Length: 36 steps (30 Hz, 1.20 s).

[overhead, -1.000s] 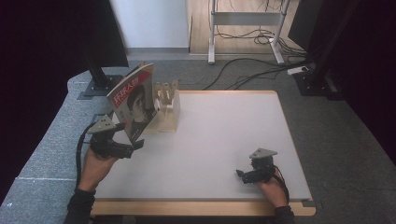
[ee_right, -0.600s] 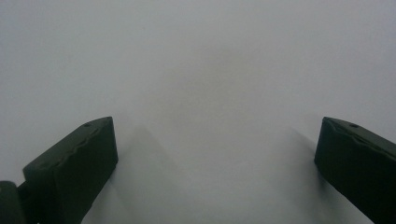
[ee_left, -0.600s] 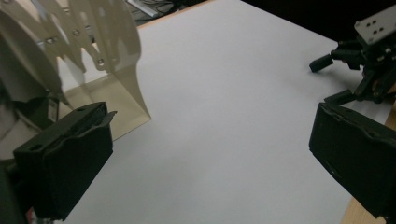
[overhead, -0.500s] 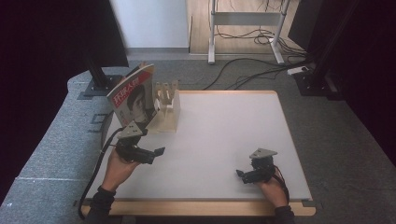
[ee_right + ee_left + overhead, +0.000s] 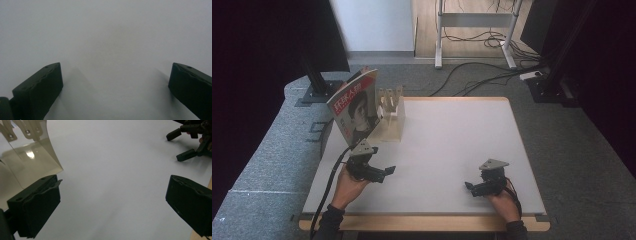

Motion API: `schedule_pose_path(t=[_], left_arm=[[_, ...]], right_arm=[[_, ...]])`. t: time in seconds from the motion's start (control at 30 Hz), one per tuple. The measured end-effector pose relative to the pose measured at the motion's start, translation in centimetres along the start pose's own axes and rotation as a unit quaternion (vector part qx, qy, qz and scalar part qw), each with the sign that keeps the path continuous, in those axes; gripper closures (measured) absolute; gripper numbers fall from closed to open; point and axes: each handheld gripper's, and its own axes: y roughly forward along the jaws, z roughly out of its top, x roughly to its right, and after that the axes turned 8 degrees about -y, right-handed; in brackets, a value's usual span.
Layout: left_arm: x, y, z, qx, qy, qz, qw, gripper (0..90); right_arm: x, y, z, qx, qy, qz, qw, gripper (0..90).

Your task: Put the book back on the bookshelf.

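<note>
Two grippers sit low over the white table (image 5: pixel 447 145), jaws spread wide and empty: the left gripper (image 5: pixel 382 172) at 8 o'clock, the right gripper (image 5: pixel 472 187) at 5 o'clock. Up at 11 o'clock a clear rack (image 5: pixel 391 117) holds a magazine (image 5: pixel 356 106) leaning upright in its leftmost slot. The rack's top is cut off in the left gripper view.

magazine (image 5: pixel 356 106) | portrait cover, red title | upright, tilted | in clear rack (image 5: pixel 393 119), table's far-left
</note>
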Motion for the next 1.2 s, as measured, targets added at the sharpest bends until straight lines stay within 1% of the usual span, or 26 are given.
schedule_pose_path(t=[0.03, 0.07, 0.1, 0.13, 0.17, 0.2, 0.23, 0.3, 0.33, 0.37, 0.47, 0.5, 0.53, 0.57, 0.7, 0.73, 0.77, 0.8, 0.83, 0.87, 0.9, 1.2], left_arm=[[-0.2, 0.4, -0.6, -0.003, -0.005, -0.002, 1.0000, 0.0], [-0.3, 0.6, -0.9, -0.004, -0.007, -0.005, 1.0000, 0.0], [-0.3, 0.6, -0.9, -0.004, -0.007, -0.005, 1.0000, 0.0], [-0.4, 1.0, -1.5, -0.005, -0.009, -0.008, 0.9999, 0.0], [-0.4, 1.0, -1.5, -0.005, -0.009, -0.008, 0.9999, 0.0], [-0.5, 1.4, -2.1, -0.011, -0.008, -0.007, 0.9999, 0.0], [-0.5, 1.4, -2.1, -0.011, -0.008, -0.007, 0.9999, 0.0], [-0.6, 1.9, -2.8, -0.019, -0.009, -0.004, 0.9998, 0.0], [-0.8, 2.3, -3.4, -0.023, -0.011, -0.004, 0.9997, 0.0], [-0.8, 2.4, -3.6, -0.024, -0.013, -0.003, 0.9996, 0.0], [-1.0, 3.1, -4.5, -0.034, -0.015, 0.004, 0.9993, 0.0], [-1.0, 3.1, -4.5, -0.034, -0.015, 0.004, 0.9993, 0.0], [-1.1, 3.5, -5.1, -0.042, -0.012, 0.012, 0.9990, 0.0], [-1.1, 3.5, -5.1, -0.042, -0.012, 0.012, 0.9990, 0.0], [-1.1, 4.3, -5.9, -0.061, -0.006, 0.027, 0.9978, 0.0], [-1.1, 4.7, -6.4, -0.074, -0.006, 0.031, 0.9968, 0.0], [-1.1, 4.7, -6.4, -0.074, -0.006, 0.031, 0.9968, 0.0], [-1.0, 5.0, -6.4, -0.089, -0.002, 0.041, 0.9952, 0.0], [-1.0, 5.0, -6.4, -0.089, -0.002, 0.041, 0.9952, 0.0], [-0.9, 5.0, -6.4, -0.091, 0.001, 0.048, 0.9946, 0.0], [-0.6, 5.3, -6.4, -0.100, 0.012, 0.061, 0.9931, 0.0], [-0.6, 5.3, -6.5, -0.100, 0.011, 0.061, 0.9931, 0.0]], right_arm=[[0.0, 0.0, 0.0, 0.000, 0.000, 0.000, 1.0000, 0.0], [0.0, 0.0, 0.0, 0.000, 0.000, 0.000, 1.0000, 0.0], [0.0, 0.0, 0.0, 0.001, 0.000, -0.001, 1.0000, 0.0], [0.0, 0.0, 0.0, 0.001, 0.001, 0.000, 1.0000, 0.0], [0.0, 0.0, 0.0, 0.001, 0.001, 0.000, 1.0000, 0.0], [0.0, 0.0, 0.0, 0.001, 0.000, -0.001, 1.0000, 0.0], [0.0, 0.0, 0.0, 0.001, 0.000, -0.001, 1.0000, 0.0], [0.0, 0.0, 0.0, 0.001, 0.000, -0.001, 1.0000, 0.0], [0.0, 0.0, 0.0, 0.001, 0.000, -0.001, 1.0000, 0.0], [0.0, 0.0, 0.0, 0.001, 0.000, -0.001, 1.0000, 0.0], [0.0, 0.0, 0.0, 0.001, 0.001, -0.001, 1.0000, 0.0], [0.0, 0.0, 0.0, 0.001, 0.001, -0.001, 1.0000, 0.0], [0.0, 0.0, 0.0, 0.001, 0.000, -0.001, 1.0000, 0.0], [0.0, 0.0, 0.0, 0.001, 0.001, -0.001, 1.0000, 0.0], [0.0, 0.0, 0.0, 0.001, 0.000, -0.001, 1.0000, 0.0], [0.0, 0.0, 0.0, 0.001, 0.000, -0.001, 1.0000, 0.0], [0.0, 0.0, 0.0, 0.001, 0.000, -0.001, 1.0000, 0.0], [0.0, 0.0, 0.0, 0.001, 0.000, -0.001, 1.0000, 0.0], [0.0, 0.0, 0.0, 0.001, 0.000, -0.001, 1.0000, 0.0], [0.0, 0.0, 0.0, 0.000, 0.000, 0.000, 1.0000, 0.0], [0.0, 0.0, 0.0, 0.000, 0.000, -0.001, 1.0000, 0.0], [-0.1, 0.0, -0.1, 0.001, -0.002, -0.001, 1.0000, 0.0]])
